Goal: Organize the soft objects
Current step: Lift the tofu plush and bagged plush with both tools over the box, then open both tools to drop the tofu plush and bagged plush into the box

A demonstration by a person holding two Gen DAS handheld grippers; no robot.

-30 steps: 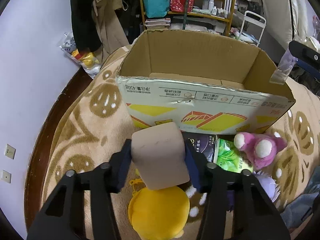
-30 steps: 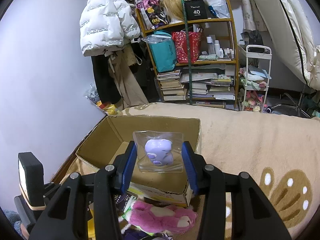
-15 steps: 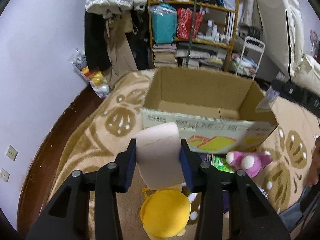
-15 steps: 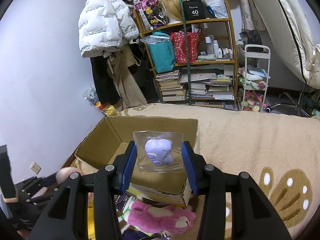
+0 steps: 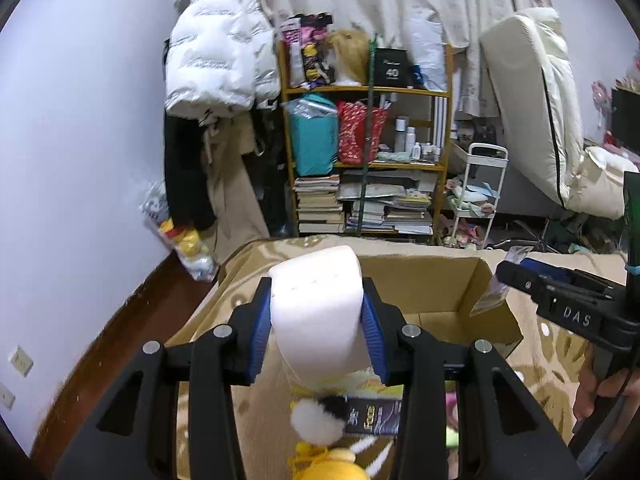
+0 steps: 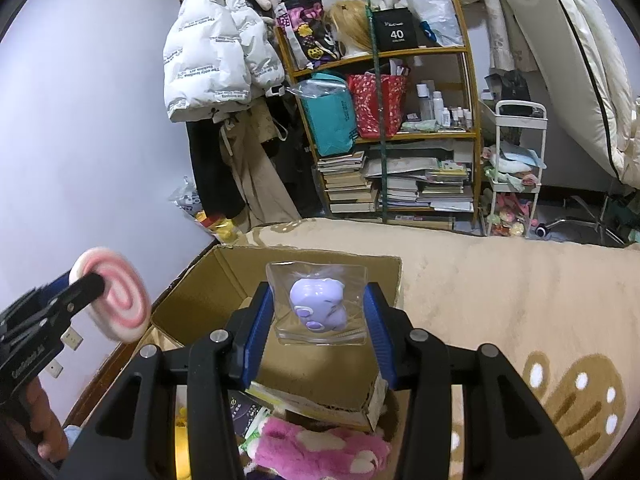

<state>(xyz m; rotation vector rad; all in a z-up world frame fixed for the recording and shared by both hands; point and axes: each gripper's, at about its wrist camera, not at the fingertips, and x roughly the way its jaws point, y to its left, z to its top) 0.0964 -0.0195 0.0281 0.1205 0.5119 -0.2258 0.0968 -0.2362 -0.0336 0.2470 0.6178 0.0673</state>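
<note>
The black box [image 6: 396,34] on the shelf [image 6: 384,54] is reading "40"; the white jacket [image 6: 216,52] is bearing printed lines too small to read. The left gripper [image 5: 316,330] is squeezing a soft pink-swirled roll [image 5: 318,312] above the open cardboard box [image 5: 440,284]. The right gripper [image 6: 318,320] is clamping a glossy clear packet holding a lilac toy [image 6: 318,304] over that box. A fuzzy pink plush [image 6: 320,452] is lying on the beige rug [image 6: 500,288] beside the box.

The left gripper [image 5: 317,332] clamps a pale, soft cylindrical roll [image 5: 318,312] between its blue pads, in front of an open brown cardboard box [image 5: 440,292]. Below lies a yellow plush toy [image 5: 328,466] on the beige patterned blanket [image 5: 560,364].
</note>
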